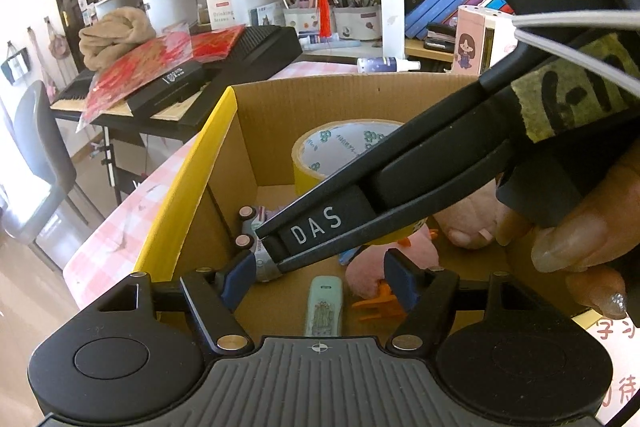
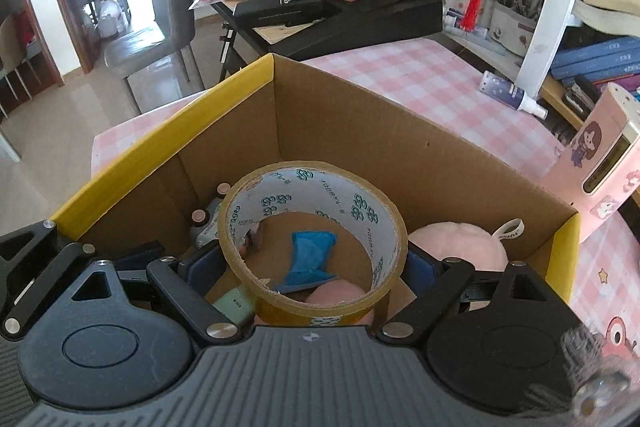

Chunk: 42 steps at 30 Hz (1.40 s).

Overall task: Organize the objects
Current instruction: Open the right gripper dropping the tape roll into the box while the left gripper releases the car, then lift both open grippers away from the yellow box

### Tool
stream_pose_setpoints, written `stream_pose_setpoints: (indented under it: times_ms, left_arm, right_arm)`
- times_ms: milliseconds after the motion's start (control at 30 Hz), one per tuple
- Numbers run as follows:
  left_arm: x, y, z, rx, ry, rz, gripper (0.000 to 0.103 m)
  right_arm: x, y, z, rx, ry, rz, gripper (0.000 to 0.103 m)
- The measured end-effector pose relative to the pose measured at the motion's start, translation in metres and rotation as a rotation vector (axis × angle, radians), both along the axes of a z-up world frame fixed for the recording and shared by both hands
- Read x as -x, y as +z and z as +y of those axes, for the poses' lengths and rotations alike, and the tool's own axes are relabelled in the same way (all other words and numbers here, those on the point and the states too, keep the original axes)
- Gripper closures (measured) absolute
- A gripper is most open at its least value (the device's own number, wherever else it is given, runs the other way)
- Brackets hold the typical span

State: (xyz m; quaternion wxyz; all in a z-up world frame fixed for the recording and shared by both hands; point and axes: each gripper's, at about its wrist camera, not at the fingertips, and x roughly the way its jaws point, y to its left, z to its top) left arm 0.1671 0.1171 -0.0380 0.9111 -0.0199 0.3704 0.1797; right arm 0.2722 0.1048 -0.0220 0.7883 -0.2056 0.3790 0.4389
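Note:
An open cardboard box (image 2: 160, 147) with a yellow rim (image 1: 188, 187) stands on the pink checked table. My right gripper (image 2: 310, 267) is shut on a roll of tan packing tape (image 2: 248, 183), held upright just above the box's contents. In the left wrist view one of its black fingers (image 1: 316, 227) crosses the frame, with the tape roll (image 1: 332, 151) behind it. My left gripper (image 1: 320, 279) hangs open over the box with nothing between its pads. Below lie a mint green item (image 1: 324, 307), an orange clip (image 1: 376, 303), a pink plush (image 2: 456, 243), a blue cloth scrap (image 2: 308, 259) and a small wheeled toy (image 1: 248, 227).
A spray bottle (image 2: 512, 95) and a pink cartoon-printed box (image 2: 600, 163) lie on the table beyond the carton. A black keyboard (image 2: 360, 19) piled with red packets stands behind, beside a grey chair (image 2: 160, 7). Shelves with pen holders (image 1: 352, 19) line the back. A person's hand (image 1: 580, 243) grips the right tool.

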Motion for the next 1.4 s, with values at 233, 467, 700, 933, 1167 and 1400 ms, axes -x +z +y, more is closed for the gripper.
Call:
stream_pose_setpoints:
  times_ms: [233, 467, 700, 933, 1167, 1400]
  left_arm:
    - [0.009, 0.009, -0.001, -0.02, 0.007, -0.034, 0.02]
    - [0.033, 0.025, 0.0, -0.016, 0.004, -0.089, 0.019]
    - [0.064, 0.038, 0.008, 0.003, 0.032, -0.138, 0.018]
    - [0.096, 0.046, 0.012, 0.001, 0.041, -0.167, 0.018]
    - [0.127, 0.046, 0.011, 0.015, 0.03, -0.16, 0.015]
    - [0.162, 0.039, 0.004, 0.029, 0.006, -0.13, 0.015]
  right_arm:
    - [0.003, 0.01, -0.013, -0.033, -0.072, -0.007, 0.012]
    - [0.027, 0.037, -0.033, -0.121, -0.153, -0.051, 0.012]
    - [0.064, 0.062, -0.059, -0.18, -0.232, -0.135, 0.012]
    - [0.106, 0.078, -0.1, -0.223, -0.367, -0.237, 0.011]
    - [0.152, 0.068, -0.127, -0.211, -0.469, -0.312, 0.011]
    - [0.201, 0.043, -0.145, -0.157, -0.534, -0.299, 0.011]
